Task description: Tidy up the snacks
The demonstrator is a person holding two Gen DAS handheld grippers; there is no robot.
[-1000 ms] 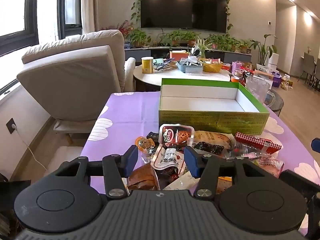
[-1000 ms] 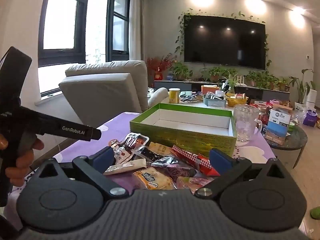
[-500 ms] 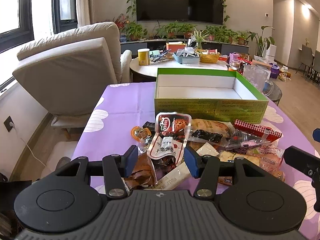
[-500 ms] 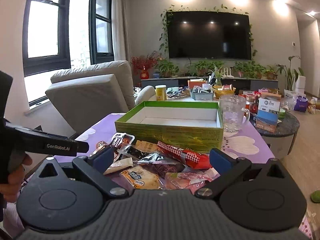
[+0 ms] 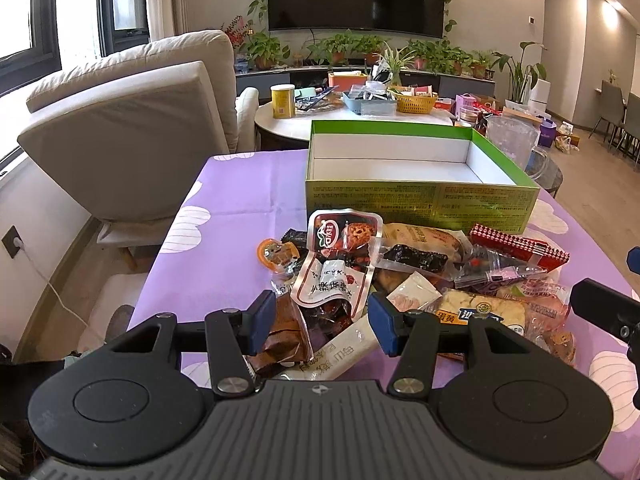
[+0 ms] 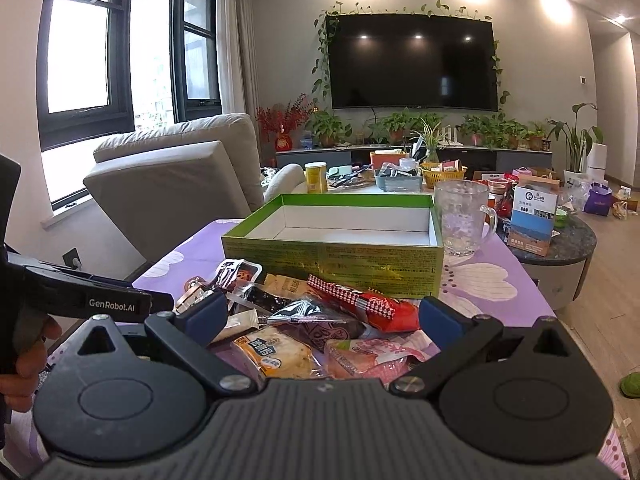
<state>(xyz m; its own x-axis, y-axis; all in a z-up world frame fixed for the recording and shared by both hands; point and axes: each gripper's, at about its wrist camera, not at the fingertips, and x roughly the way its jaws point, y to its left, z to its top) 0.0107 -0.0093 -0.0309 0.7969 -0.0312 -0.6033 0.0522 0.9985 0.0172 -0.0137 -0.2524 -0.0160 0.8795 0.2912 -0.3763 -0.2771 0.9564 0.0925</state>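
A pile of snack packets (image 5: pixel 400 276) lies on the purple tablecloth (image 5: pixel 240 200), in front of an empty green box (image 5: pixel 420 204) with a white inside. My left gripper (image 5: pixel 322 322) is open and empty, hovering over the near left of the pile, above a white-and-red packet (image 5: pixel 332 284) and a brown packet (image 5: pixel 280 332). My right gripper (image 6: pixel 320 318) is open wide and empty over the near right of the pile (image 6: pixel 312 320), with a red checked packet (image 6: pixel 360 304) between its fingers. The green box (image 6: pixel 332 256) stands behind.
A glass mug (image 6: pixel 460 216) stands right of the box. A grey armchair (image 5: pixel 132 136) is left of the table. A round table (image 5: pixel 360 112) with clutter stands behind. The left gripper's body (image 6: pixel 80 300) shows at the right wrist view's left edge.
Both grippers have risen and tilted, so the pile and box sit lower and fuller in view. Both stay open. Nothing has been picked up.
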